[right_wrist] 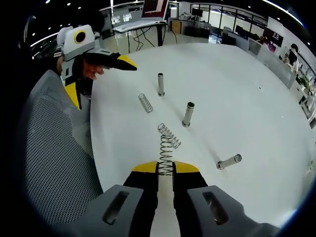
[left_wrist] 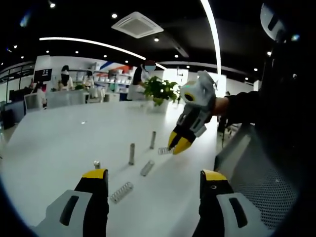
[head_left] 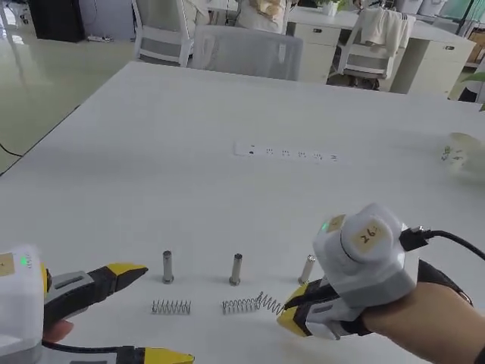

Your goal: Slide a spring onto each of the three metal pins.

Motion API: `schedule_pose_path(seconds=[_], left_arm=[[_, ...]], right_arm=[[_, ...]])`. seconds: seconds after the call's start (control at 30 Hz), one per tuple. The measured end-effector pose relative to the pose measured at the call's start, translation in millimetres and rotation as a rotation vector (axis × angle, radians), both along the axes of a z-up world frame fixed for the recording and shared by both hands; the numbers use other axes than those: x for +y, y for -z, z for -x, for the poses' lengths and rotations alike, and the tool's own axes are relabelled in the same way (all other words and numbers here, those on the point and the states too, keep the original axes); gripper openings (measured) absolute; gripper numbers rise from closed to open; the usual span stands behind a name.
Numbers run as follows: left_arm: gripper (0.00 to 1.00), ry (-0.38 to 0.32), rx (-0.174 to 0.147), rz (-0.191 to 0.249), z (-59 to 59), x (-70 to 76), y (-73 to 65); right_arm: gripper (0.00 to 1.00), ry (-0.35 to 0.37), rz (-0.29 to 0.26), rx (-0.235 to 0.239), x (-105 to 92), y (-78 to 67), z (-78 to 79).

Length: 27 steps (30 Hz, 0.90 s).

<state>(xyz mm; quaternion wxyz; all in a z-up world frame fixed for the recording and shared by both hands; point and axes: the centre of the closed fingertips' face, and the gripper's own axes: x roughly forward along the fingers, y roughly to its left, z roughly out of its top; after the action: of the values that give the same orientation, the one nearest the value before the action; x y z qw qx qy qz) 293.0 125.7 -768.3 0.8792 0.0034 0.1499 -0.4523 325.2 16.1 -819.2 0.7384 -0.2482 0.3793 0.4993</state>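
I count 0 of 3 done. All three pins are bare, in a row near the surface's near edge. The right claw pinches one spring by its end. Two other springs lie loose before the pins. The left claw is spread and holds nothing.

**Markings on the right gripper and a cup, head view.**
A round pale-yellow sticker sits on top of the white housing of the right gripper. It bears two dark handwritten characters, apparently digits, perhaps "26" seen rotated, though the reading is uncertain. A white paper cup near the right edge of the white table carries a greenish print that is too blurred to read.
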Motion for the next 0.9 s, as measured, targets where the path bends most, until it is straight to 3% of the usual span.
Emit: schedule_pose_path(seconds=[0.23, 0.43, 0.5, 0.9], left_arm=[[0.53, 0.068, -0.032, -0.009, 0.7, -10.1, -6.2], [0.47, 0.119, -0.043, -0.021, -3.8, -19.5, -11.2], [0.43, 0.141, -0.064, -0.034, -5.2, -22.4, -11.7], [0.35, 0.214, -0.061, -0.062, -11.5, -34.6, -0.1]], right_arm=[[0.08, -0.032, 0.003, -0.007, 7.2, -5.1, 2.8], [0.08, -0.052, -0.001, -0.014, 13.5, -10.4, 4.6], [0.08, -0.059, -0.002, -0.016, 15.3, -12.3, 5.1], [0.08, -0.122, -0.001, -0.027, 28.9, -20.8, 10.3]])
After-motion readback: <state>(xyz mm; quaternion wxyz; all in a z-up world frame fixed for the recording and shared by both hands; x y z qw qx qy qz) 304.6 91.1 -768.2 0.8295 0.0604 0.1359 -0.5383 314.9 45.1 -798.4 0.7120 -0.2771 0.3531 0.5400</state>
